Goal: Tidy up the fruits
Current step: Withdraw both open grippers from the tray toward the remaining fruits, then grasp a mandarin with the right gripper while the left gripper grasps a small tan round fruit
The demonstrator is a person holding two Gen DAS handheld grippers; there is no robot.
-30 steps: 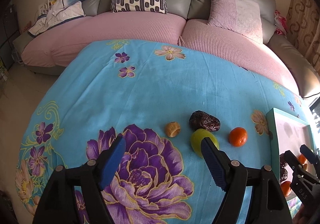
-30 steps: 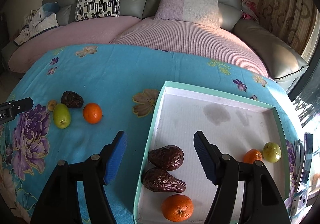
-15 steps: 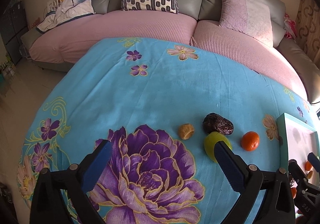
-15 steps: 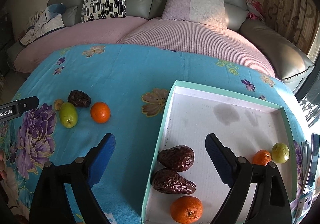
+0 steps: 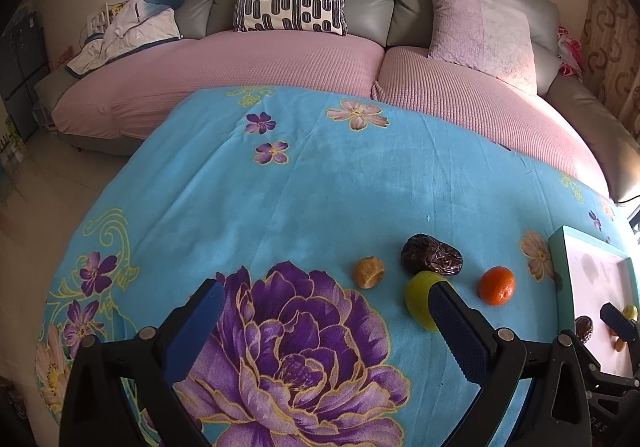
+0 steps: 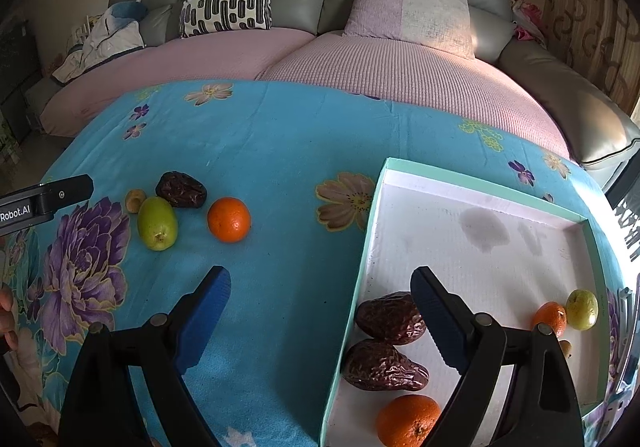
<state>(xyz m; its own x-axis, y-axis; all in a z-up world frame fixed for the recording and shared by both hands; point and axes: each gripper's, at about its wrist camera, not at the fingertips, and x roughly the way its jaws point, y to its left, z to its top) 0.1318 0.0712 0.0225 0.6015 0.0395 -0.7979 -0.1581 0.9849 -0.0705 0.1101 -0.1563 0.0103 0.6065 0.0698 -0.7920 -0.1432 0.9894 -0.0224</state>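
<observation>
Fruit (image 6: 157, 222) on blue cloth (image 6: 280, 151): green, smooth, pear-shaped.

Floral blue cloth (image 6: 280, 151); loose fruit (image 6: 229, 219); tray (image 6: 480, 189).

On the blue floral cloth a green fruit (image 6: 157, 222), a wrinkled dark date (image 6: 181, 189), a small tan piece (image 6: 133, 200) and an orange (image 6: 229, 219) lie clustered. The teal-rimmed tray (image 6: 472, 187) holds two dates (image 6: 388, 317), two oranges (image 6: 408, 420) and a green fruit (image 6: 582, 309).

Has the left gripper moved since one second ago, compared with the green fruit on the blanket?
Yes. The left gripper has pulled back from the green fruit, which now sits farther up beside the right finger's tip, and its fingers have spread wider.
</observation>
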